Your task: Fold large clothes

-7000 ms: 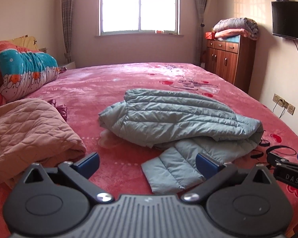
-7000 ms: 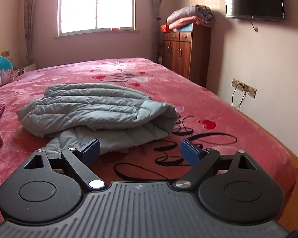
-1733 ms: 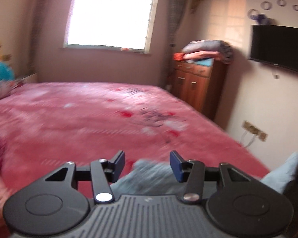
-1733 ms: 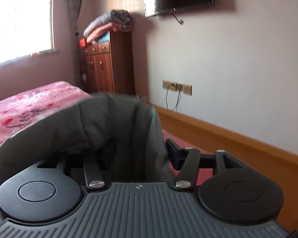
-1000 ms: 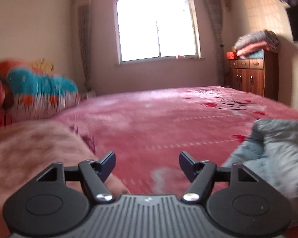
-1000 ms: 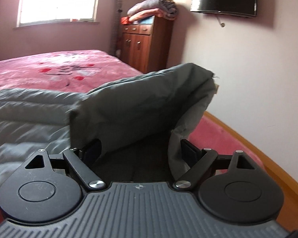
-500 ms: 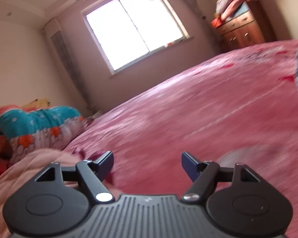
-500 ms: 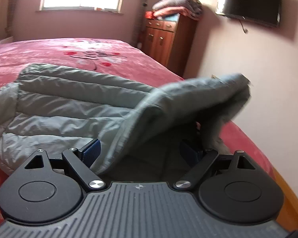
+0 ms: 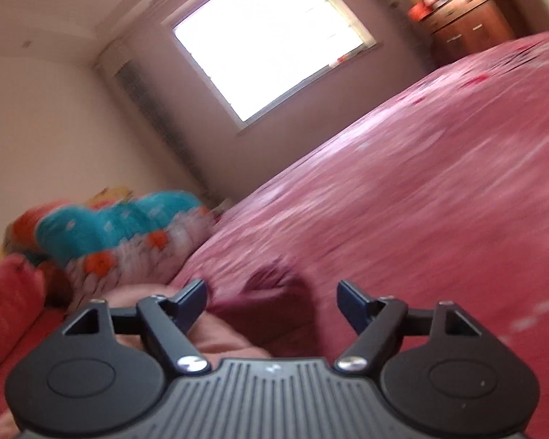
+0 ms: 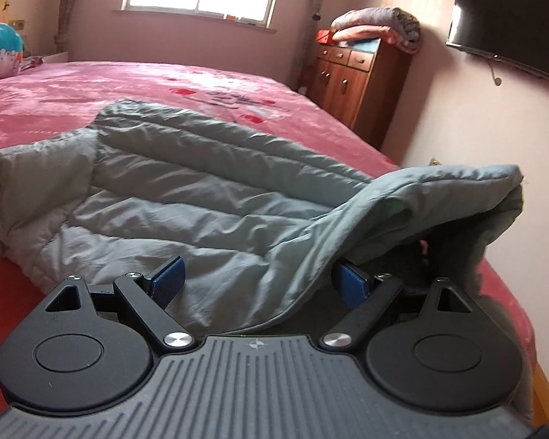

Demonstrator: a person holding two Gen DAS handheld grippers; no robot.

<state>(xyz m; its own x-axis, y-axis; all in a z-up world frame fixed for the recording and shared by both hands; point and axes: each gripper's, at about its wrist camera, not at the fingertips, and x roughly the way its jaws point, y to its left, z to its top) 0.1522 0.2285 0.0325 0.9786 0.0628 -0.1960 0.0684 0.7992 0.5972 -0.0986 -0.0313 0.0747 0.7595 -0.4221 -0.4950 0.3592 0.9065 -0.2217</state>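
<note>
In the left wrist view, which is tilted and blurred, a rolled turquoise and orange quilt [image 9: 117,234] lies at the far left against the wall, with a red pillow [image 9: 7,292] in front of it. A pale pink quilted garment [image 9: 219,336] sits just under the left hand-held gripper [image 9: 272,301], and a dark maroon cloth [image 9: 274,289] shows beyond the gap between the pads. The jaws of this gripper are opening and stand wide, with nothing pinched between them. The pink bed [image 9: 439,190] fills the right of the view, below a bright window [image 9: 271,40].

In the right wrist view, the grey padded jacket [image 10: 186,197] lies spread on the bed [image 10: 91,84], its quilted body reaching from the left edge to the middle. Its near right part rises in a loose hood-like fold that drapes over the right finger of the right hand-held gripper [image 10: 256,283]. That gripper's jaws are spread; fabric lies between them, but the pads do not press on it. Further right stand a wooden cabinet [image 10: 355,84] with folded blankets [image 10: 377,27] on top, and a wall television [image 10: 505,25].
</note>
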